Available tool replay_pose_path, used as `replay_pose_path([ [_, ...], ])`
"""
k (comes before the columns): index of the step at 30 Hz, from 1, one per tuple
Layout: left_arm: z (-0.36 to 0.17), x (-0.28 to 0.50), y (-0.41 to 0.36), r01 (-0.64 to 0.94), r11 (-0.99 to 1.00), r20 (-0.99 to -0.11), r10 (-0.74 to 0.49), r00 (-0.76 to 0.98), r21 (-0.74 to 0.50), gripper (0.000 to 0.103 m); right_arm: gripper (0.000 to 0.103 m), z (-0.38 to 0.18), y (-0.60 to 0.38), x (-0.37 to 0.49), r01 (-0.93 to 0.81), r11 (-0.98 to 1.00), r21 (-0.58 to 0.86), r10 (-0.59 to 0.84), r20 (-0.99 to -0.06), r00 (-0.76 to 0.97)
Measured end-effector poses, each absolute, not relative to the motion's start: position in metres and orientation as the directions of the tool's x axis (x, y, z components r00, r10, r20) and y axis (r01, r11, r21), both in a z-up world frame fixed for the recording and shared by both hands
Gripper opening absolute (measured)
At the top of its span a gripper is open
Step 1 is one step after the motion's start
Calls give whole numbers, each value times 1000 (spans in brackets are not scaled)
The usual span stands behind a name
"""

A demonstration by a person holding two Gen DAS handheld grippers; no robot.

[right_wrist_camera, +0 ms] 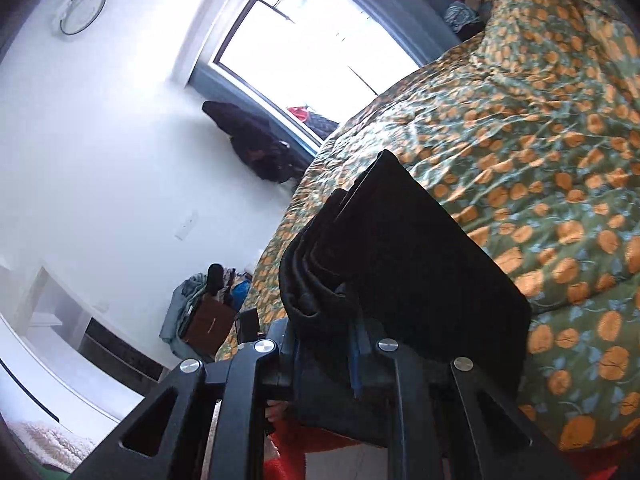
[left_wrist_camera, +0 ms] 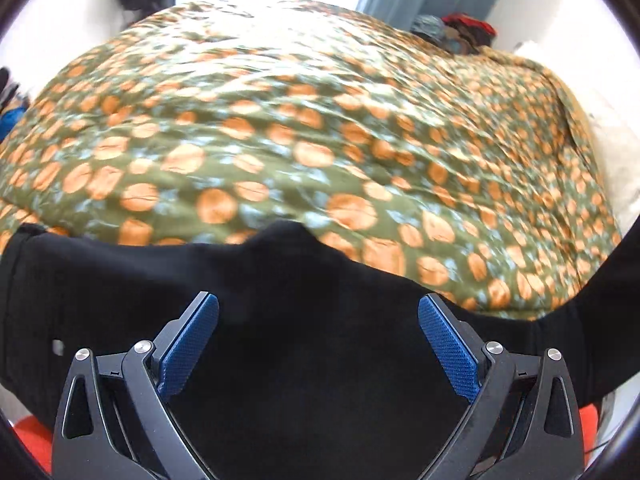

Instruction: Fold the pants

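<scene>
Right wrist: tongs (right_wrist_camera: 326, 330) clamped on bunched black pants (right_wrist_camera: 400, 248).

You could not see the right gripper's (right_wrist_camera: 326, 320) pads, for bunched folds of the black pants (right_wrist_camera: 400, 264) covered them. In the left wrist view the pants (left_wrist_camera: 304, 352) ran off both side edges and the bottom, so their full shape stayed unknown. The patterned bedspread (left_wrist_camera: 280, 128) was smeared by blur, its print unreadable.
</scene>
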State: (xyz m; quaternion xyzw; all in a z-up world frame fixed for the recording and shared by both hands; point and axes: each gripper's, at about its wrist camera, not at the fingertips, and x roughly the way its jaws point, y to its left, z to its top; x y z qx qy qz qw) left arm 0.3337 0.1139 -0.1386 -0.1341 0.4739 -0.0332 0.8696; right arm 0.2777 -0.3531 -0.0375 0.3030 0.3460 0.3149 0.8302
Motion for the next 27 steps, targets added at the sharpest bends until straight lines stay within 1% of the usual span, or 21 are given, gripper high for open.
replay_pose_path([
  [2, -136, 333, 154, -143, 948, -800, -153, 580, -284, 100, 18, -56, -301, 294, -339, 586, 736, 771, -377, 513],
  [4, -138, 329, 190, -210, 928, -789, -126, 601, -309, 100, 18, -82, -247, 306, -366, 580, 728, 793, -401, 459],
  [6, -145, 320, 213, -261, 907, -788, -112, 605, -330, 100, 18, -119, -193, 313, -375, 585, 719, 803, -448, 393],
  [8, -158, 318, 218, -280, 898, -799, -118, 589, -339, 100, 18, -164, -148, 314, -387, 622, 680, 783, -532, 322],
  [11, -167, 310, 205, -241, 910, -806, -147, 573, -337, 100, 37, -230, -97, 304, -434, 715, 549, 670, -715, 199],
  [12, -168, 308, 198, -209, 915, -800, -170, 576, -345, 100, 42, -241, -91, 298, -459, 734, 501, 628, -757, 180],
  [13, -166, 303, 191, -174, 918, -791, -197, 579, -355, 100, 44, -242, -90, 286, -502, 734, 459, 611, -769, 191],
  [14, -164, 300, 182, -131, 920, -782, -231, 579, -369, 100, 48, -237, -92, 275, -548, 719, 428, 609, -767, 201],
  [15, -164, 298, 169, -75, 921, -775, -275, 569, -382, 100, 61, -230, -99, 268, -584, 702, 407, 613, -762, 206],
  [16, -164, 298, 156, -23, 919, -774, -318, 548, -394, 99, 71, -221, -109, 257, -611, 690, 389, 621, -751, 224],
  [18, -166, 294, 127, 86, 906, -774, -400, 491, -414, 85, 75, -202, -138, 240, -650, 675, 348, 639, -716, 280],
  [19, -166, 291, 112, 141, 896, -773, -436, 462, -421, 66, 77, -193, -154, 235, -657, 681, 323, 635, -707, 311],
  [20, -166, 286, 96, 193, 890, -777, -454, 436, -412, 54, 78, -187, -169, 230, -652, 697, 299, 622, -705, 341],
  [21, -166, 282, 83, 227, 888, -782, -459, 421, -399, 51, 79, -184, -184, 225, -639, 716, 281, 606, -705, 369],
  [23, -167, 273, 62, 284, 883, -791, -464, 400, -374, 50, 79, -182, -215, 217, -590, 762, 266, 569, -710, 416],
  [25, -174, 270, 42, 305, 908, -838, -392, 380, -286, 50, 79, -182, -247, 209, -526, 804, 277, 543, -703, 459],
  [27, -186, 271, 34, 295, 922, -865, -349, 361, -249, 48, 79, -180, -271, 203, -465, 833, 299, 526, -688, 500],
])
